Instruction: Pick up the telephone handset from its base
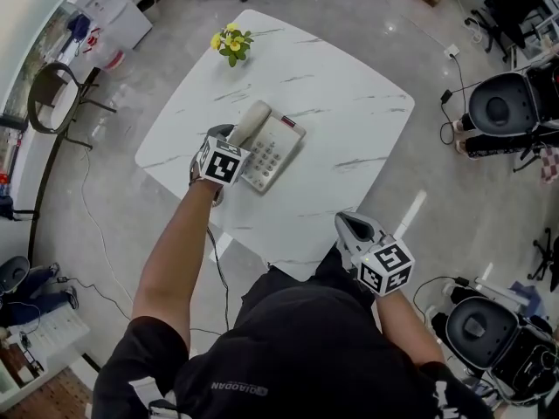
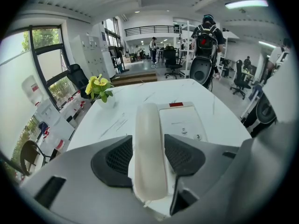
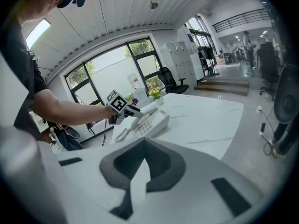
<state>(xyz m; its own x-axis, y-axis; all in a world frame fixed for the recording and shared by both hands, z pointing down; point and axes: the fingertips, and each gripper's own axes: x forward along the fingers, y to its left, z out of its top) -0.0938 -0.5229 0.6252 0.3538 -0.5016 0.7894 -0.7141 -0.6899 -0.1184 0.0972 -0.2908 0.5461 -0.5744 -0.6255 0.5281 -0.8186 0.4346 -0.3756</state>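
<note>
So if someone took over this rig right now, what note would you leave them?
Left gripper: shut on the handset, pads against both its sides.
Right gripper: shut, empty, held by the near edge of the table.
The handset still looks seated on its base on the table.
Done: the grasp. Left: lift the handset clear.

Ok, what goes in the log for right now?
left gripper: shut on handset | handset: on base | right gripper: shut, empty, off table
</note>
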